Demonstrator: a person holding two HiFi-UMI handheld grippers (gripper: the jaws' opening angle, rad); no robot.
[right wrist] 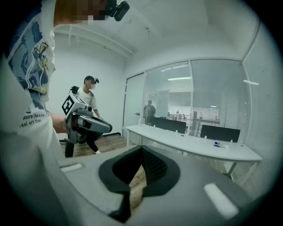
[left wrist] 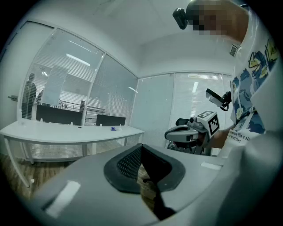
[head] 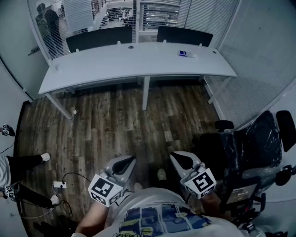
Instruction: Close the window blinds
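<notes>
White slatted window blinds hang behind the glass wall beyond the long white desk; they also show as blinds and blinds in the gripper views. Both grippers are held low, close to my body, far from the blinds, over the wood floor. My left gripper has its jaws together with nothing between them, as in its own view. My right gripper looks the same, jaws together and empty. Each gripper sees the other: the right gripper and the left gripper.
The white desk spans the room between me and the glass. Two dark chair backs stand behind it. A black plastic-wrapped office chair is at my right. A person's legs and a floor cable lie at my left.
</notes>
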